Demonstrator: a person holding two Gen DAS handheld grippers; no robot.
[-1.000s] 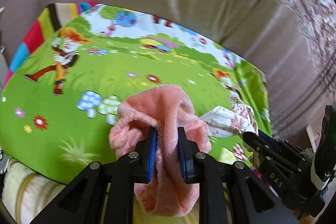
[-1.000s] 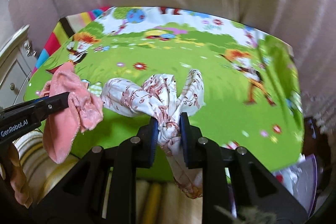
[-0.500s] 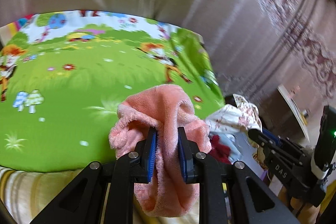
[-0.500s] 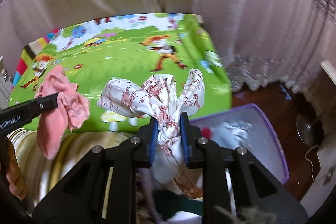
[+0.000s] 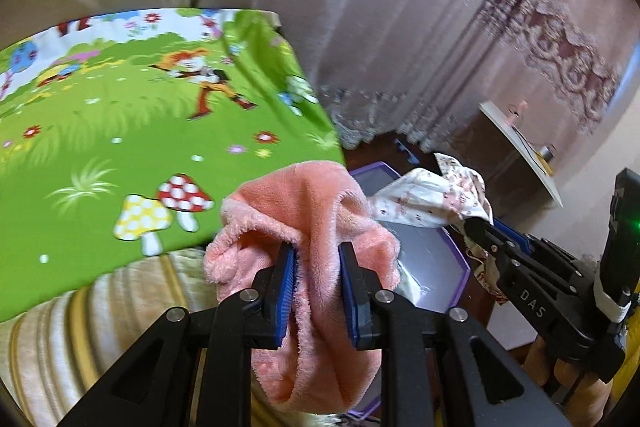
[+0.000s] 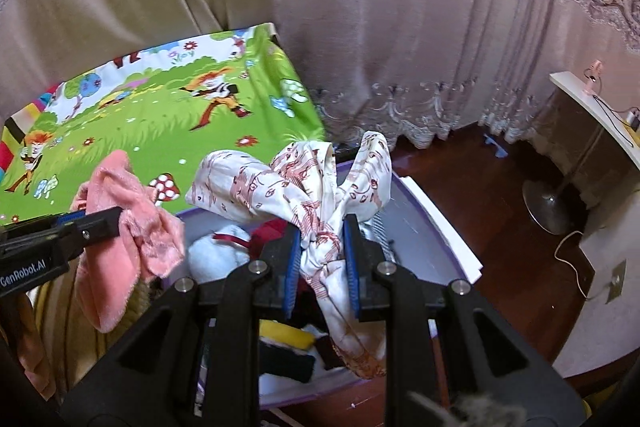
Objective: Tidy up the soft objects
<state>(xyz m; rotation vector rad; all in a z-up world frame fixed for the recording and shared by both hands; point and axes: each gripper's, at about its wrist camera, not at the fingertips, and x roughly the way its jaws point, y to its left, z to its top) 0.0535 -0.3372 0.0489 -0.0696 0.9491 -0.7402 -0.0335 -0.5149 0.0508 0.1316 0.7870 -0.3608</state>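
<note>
The left gripper (image 5: 316, 291) was easing its jaws apart with the pink fleece cloth (image 5: 308, 227) still between the pads, so the tail's hold was loosening. The right gripper (image 6: 322, 267) stayed narrow, clamped on the white patterned cloth (image 6: 304, 187). Taking the purple bin (image 6: 424, 227) as landmark: the patterned cloth hung directly over it, above the soft things already heaped inside, while the pink cloth hung at the bin's left rim, partly over the striped bed edge (image 5: 80, 327) and near the green cartoon blanket (image 5: 120, 147). The likely trouble was the pink cloth slipping free too early and landing on the bed or draping the rim instead of inside; the patterned cloth's long trailing end might also catch the bin wall.
</note>
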